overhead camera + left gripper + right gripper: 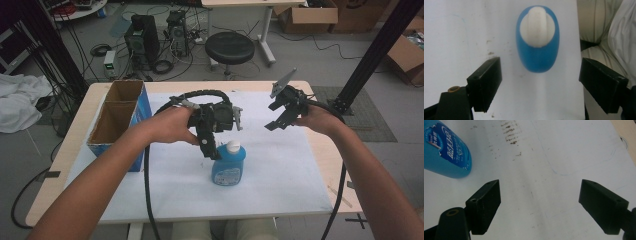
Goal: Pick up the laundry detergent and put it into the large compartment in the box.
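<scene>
Blue bottle [228, 166]: we find it upright with a white cap [233, 146], on the white sheet [280, 170] covering the bench [80, 112], near the front edge and centre.
Left gripper [212, 149]: we see it pointing down just above the bottle; jaws wide apart, holding nothing, with the cap between and beyond them in the left gripper view.
Right gripper [277, 116]: we note it raised over the sheet's far right, well apart from the bottle; jaws spread, empty.
Cardboard box [118, 120]: open-topped, blue-sided, at the bench's left.
</scene>
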Motion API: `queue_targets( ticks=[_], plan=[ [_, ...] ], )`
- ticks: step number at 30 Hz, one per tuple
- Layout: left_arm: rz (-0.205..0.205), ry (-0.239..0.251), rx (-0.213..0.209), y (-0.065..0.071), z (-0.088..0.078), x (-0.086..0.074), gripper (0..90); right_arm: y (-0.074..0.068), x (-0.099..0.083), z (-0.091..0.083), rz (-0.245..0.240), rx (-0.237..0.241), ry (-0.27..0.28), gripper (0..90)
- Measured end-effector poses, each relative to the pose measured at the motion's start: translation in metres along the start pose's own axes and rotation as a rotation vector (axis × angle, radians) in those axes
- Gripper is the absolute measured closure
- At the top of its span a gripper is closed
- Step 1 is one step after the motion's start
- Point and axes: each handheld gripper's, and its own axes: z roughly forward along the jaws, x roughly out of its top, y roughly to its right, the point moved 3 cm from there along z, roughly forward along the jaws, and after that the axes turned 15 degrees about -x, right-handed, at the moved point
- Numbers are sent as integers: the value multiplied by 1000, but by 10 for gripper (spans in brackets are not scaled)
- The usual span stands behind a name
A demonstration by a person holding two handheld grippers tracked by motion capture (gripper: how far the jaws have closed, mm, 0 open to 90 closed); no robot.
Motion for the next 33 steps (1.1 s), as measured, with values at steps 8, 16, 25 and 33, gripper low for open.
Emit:
queue_targets(
  ticks=[8, 16, 25, 33],
  plan=[
    [4, -31, -10, -4, 12, 11, 195, 0, 0, 0, 0, 0, -2, 174],
    [10, -60, -25, -7, 23, 22, 194, 0, 0, 1, 0, 1, -6, 173],
    [5, -83, -43, -16, 39, 27, 194, -1, 0, 2, -6, 2, -9, 174],
    [-2, -105, -55, -19, 53, 28, 196, -1, 0, 2, -4, 2, -7, 174]
  ],
)
